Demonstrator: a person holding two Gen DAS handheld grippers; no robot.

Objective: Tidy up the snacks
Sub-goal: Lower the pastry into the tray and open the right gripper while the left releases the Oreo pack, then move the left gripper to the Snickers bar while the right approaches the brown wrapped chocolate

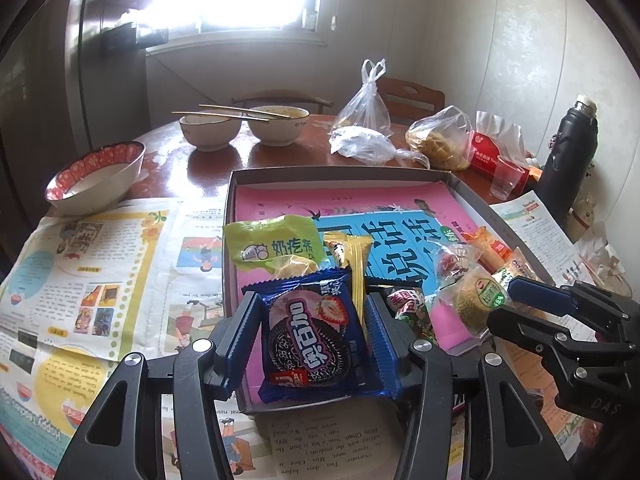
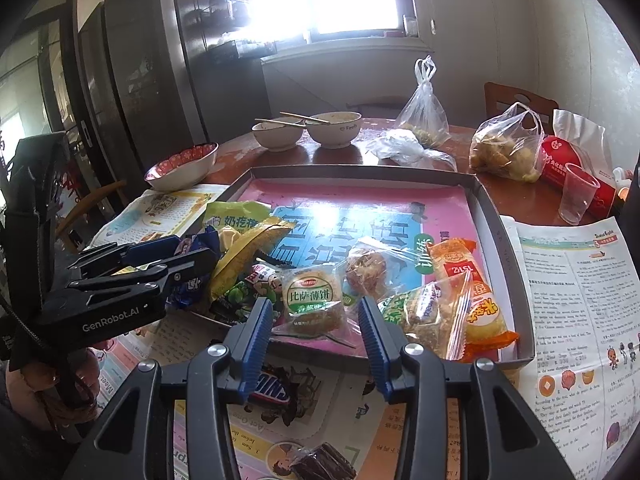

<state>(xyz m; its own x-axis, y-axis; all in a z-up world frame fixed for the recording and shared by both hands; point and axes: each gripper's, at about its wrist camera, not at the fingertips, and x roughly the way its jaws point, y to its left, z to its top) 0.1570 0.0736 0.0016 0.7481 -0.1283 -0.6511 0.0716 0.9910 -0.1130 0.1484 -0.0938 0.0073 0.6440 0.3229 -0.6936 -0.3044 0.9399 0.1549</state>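
My left gripper (image 1: 310,312) is shut on a blue strawberry cookie packet (image 1: 316,340) and holds it over the near left corner of the shallow grey box (image 1: 460,186). The box, lined with a pink and blue sheet, holds a green packet (image 1: 272,244), a yellow packet (image 1: 352,252), a clear biscuit packet (image 2: 314,300) and an orange packet (image 2: 474,292). My right gripper (image 2: 316,316) is open and empty, its fingers on either side of the biscuit packet at the box's near edge. The left gripper also shows in the right wrist view (image 2: 176,256).
A Snickers bar (image 2: 272,388) and a dark wrapped snack (image 2: 324,464) lie on newspaper in front of the box. Bowls (image 1: 210,130) with chopsticks, a red-rimmed bowl (image 1: 96,176), plastic bags (image 1: 440,140), a plastic cup (image 1: 506,178) and a black flask (image 1: 568,156) stand behind.
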